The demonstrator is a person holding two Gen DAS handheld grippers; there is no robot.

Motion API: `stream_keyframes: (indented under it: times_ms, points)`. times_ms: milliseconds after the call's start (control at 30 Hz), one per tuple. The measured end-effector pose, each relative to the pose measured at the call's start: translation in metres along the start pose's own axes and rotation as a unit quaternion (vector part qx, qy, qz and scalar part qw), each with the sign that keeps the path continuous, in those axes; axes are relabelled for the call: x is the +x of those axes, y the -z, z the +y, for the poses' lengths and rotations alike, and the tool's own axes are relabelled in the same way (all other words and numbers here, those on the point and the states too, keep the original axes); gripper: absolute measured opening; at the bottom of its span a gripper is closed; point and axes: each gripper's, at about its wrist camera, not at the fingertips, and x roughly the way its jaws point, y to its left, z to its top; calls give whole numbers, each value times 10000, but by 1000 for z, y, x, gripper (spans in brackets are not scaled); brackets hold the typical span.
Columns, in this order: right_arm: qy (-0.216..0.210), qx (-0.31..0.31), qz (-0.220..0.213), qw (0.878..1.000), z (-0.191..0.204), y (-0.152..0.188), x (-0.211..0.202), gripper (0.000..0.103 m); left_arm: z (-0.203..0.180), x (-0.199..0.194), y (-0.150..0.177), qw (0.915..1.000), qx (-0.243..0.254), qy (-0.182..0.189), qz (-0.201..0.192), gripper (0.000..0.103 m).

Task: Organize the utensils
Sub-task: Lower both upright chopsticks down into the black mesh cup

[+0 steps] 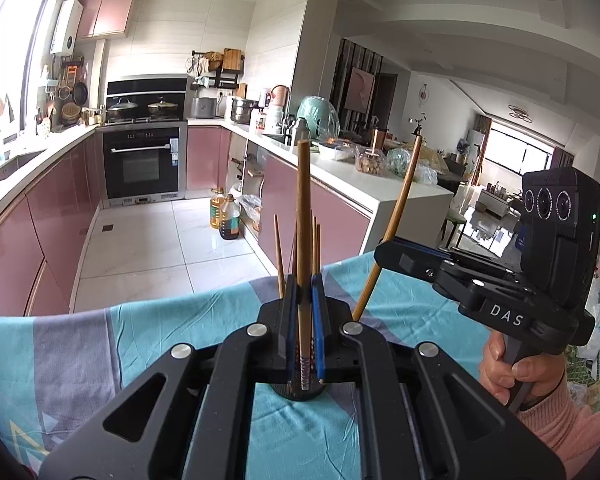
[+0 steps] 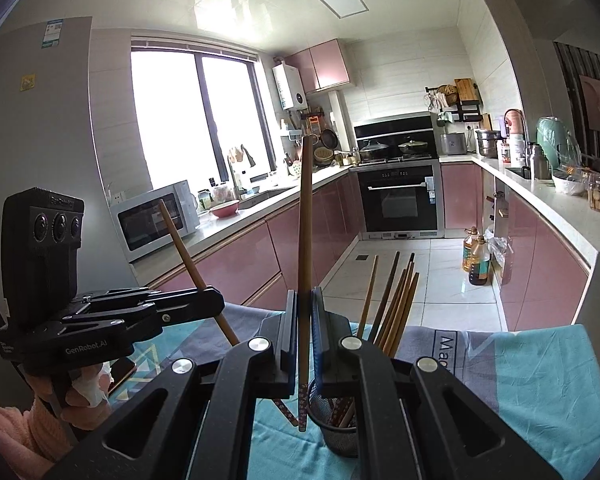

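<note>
While each of my two grippers is clenched on a single chopstick, the task stands partly done. Left gripper (image 1: 305, 292): jaws closed on an upright chopstick (image 1: 304, 216), patterned tip downward, held directly above the black mesh holder (image 2: 334, 428). Right gripper (image 2: 304, 308): jaws closed on a second chopstick (image 2: 305, 216), also near upright, its patterned tip hanging just beside the holder's rim on the left and not yet inside it, as I judge from the right wrist view. In each wrist view the opposite gripper appears at the side, its stick tilted.

Holder: standing on the table under a blue and grey patterned cloth (image 1: 148, 344), near the table's far edge. Sorted so far: a bundle of brown chopsticks (image 2: 396, 304) already leaning in the holder, fanned toward the right.

Remaining, by my reading: lower both held sticks into the holder and let go. Whether other utensils lie loose on the cloth I cannot tell; none shows in either view, though the gripper bodies hide much of the near table. A phone-like object (image 2: 122, 372) lies on the cloth near the hand (image 2: 80, 400) holding the left gripper
</note>
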Motion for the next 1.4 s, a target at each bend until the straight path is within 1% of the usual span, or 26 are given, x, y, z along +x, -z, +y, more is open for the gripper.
stream_keyframes:
  times_ms: [300, 533, 933, 1100, 1400]
  points:
    - [91, 39, -31, 9999, -4, -3, 4, 6, -12, -5, -3, 9998, 143, -59, -135, 7]
    - [179, 53, -53, 9998, -6, -1, 3, 6, -19, -7, -4, 9998, 156, -26, -143, 7]
    - [294, 148, -33, 9995, -12, -2, 10, 6, -14, -12, -5, 9999, 131, -14, -71, 7]
    - [346, 163, -43, 9993, -11, -1, 11, 6, -6, -7, -14, 9999, 128, -13, -35, 7]
    - [393, 218, 25, 9990, -15, 2, 19, 6, 0, -3, -13, 9999, 122, -22, 77, 7]
